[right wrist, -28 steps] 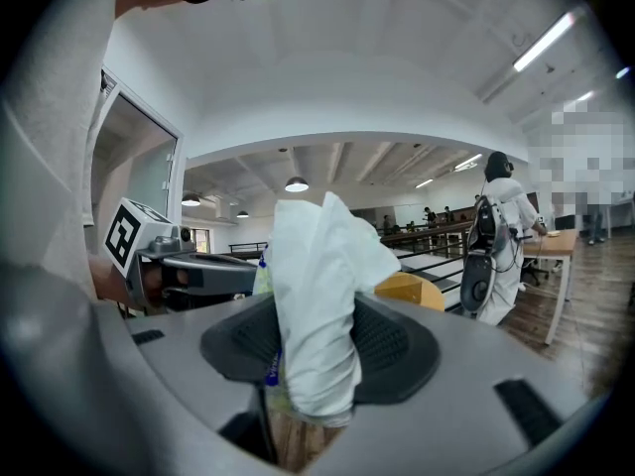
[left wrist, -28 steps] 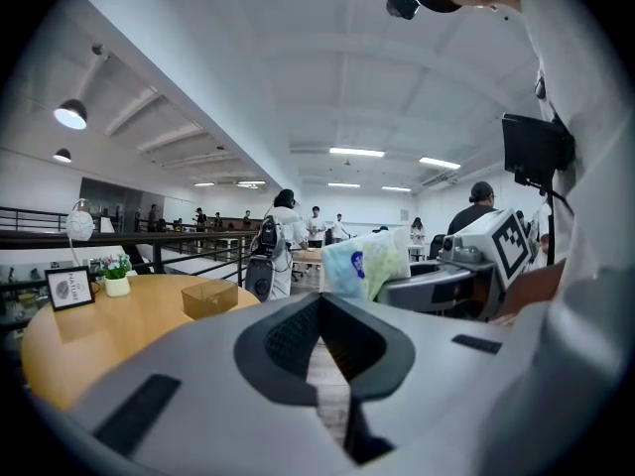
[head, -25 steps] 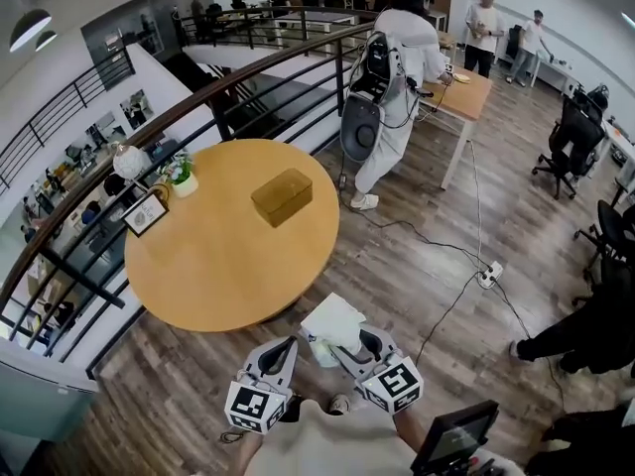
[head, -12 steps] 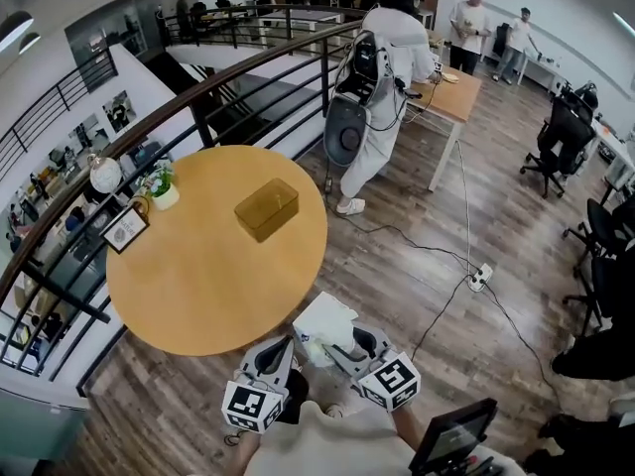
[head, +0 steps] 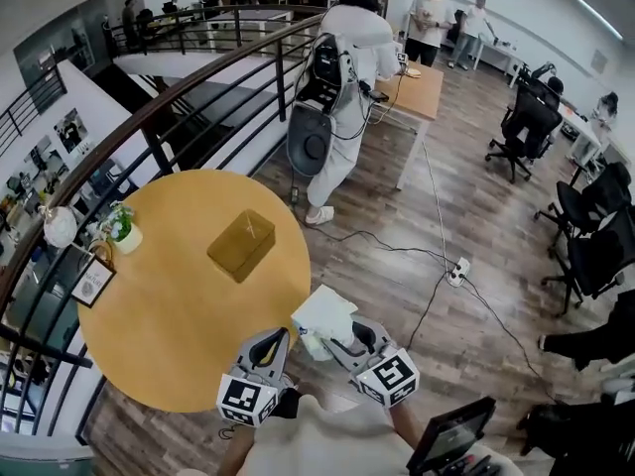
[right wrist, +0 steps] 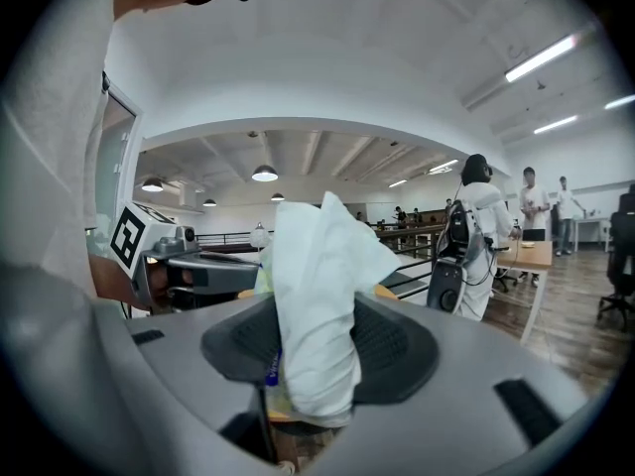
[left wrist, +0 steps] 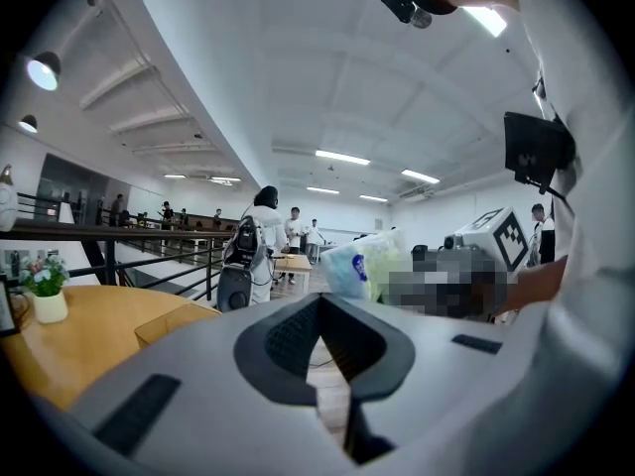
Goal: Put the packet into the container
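Observation:
A white packet [head: 322, 320] with a pale green and blue end is pinched in my right gripper [head: 337, 343], which is shut on it; in the right gripper view the packet [right wrist: 316, 305] stands up between the jaws. My left gripper [head: 266, 350] is shut and holds nothing, just left of the packet [left wrist: 362, 263]. The container [head: 241, 245], an amber translucent box, lies on the round wooden table [head: 159, 305], well ahead of both grippers. I see the container [left wrist: 174, 320] low at the left in the left gripper view.
A small potted plant [head: 122, 228] and a framed card [head: 91, 280] stand at the table's left edge by a black railing [head: 149, 117]. A person with a backpack [head: 337, 77] stands beyond the table. A cable and power strip [head: 456, 269] lie on the wooden floor.
The view has swung: the table and container have shifted left and closer. Both grippers keep their places, the right still holding the packet.

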A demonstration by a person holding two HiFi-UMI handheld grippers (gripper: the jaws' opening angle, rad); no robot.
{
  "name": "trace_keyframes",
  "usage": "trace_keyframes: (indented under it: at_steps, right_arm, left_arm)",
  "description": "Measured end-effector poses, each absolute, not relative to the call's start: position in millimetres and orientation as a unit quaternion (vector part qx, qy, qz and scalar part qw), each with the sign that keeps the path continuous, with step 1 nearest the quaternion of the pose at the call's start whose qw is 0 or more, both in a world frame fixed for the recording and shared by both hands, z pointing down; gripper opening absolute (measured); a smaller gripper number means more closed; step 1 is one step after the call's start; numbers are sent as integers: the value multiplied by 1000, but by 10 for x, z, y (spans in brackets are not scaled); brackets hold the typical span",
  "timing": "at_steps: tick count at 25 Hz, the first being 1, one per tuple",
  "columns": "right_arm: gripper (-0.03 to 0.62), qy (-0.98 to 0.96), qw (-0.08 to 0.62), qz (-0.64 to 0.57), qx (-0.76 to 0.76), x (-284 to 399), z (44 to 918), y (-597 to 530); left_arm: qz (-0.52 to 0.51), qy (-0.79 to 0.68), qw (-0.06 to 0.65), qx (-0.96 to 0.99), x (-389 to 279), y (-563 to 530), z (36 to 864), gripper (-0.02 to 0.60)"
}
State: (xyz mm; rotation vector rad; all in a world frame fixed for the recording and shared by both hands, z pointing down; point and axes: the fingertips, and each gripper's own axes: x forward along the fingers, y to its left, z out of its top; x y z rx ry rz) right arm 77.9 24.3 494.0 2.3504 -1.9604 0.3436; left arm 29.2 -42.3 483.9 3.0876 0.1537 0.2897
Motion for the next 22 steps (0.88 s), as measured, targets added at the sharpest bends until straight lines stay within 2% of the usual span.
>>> trace_keyframes:
  at_steps: [13, 16, 19, 22]
  right_arm:
    - [195, -592, 44, 135, 793, 1173, 4753, -377]
    - [150, -598, 30, 130, 791, 1279, 4755, -525]
    - [95, -629, -55, 124, 765, 1453, 5086, -1120]
    - [84, -651, -18, 126, 748, 1379, 5445, -1518]
  left_arm:
    - [106, 61, 42, 992, 408, -1234, 4674, 5]
    - [103, 47, 53, 992, 430, -1370, 4674, 5]
    - [77, 27, 84, 993, 391, -1571, 4664, 5]
    - [63, -20, 104, 992, 158, -1859, 4614, 5]
